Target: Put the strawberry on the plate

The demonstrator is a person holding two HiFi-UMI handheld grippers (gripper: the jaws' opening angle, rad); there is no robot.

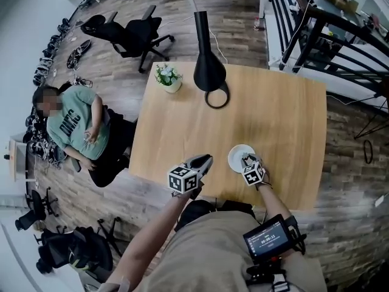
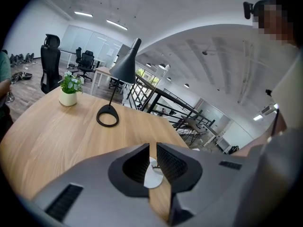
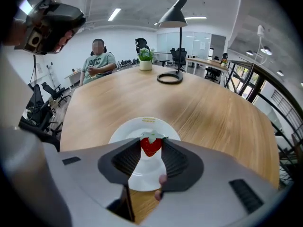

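Hovering over the white plate (image 3: 127, 128), the right gripper (image 3: 151, 143) clasps 1 strawberry (image 3: 151, 147); the left gripper (image 2: 153, 148) hangs ajar, empty.

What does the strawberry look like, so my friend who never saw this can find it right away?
Find the big light wooden table, then the round white plate near its edge, at the far end from the black cone-shaped lamp. Over that plate, the right tongs pinch a small red strawberry with a green leafy cap; it is the only red thing there.
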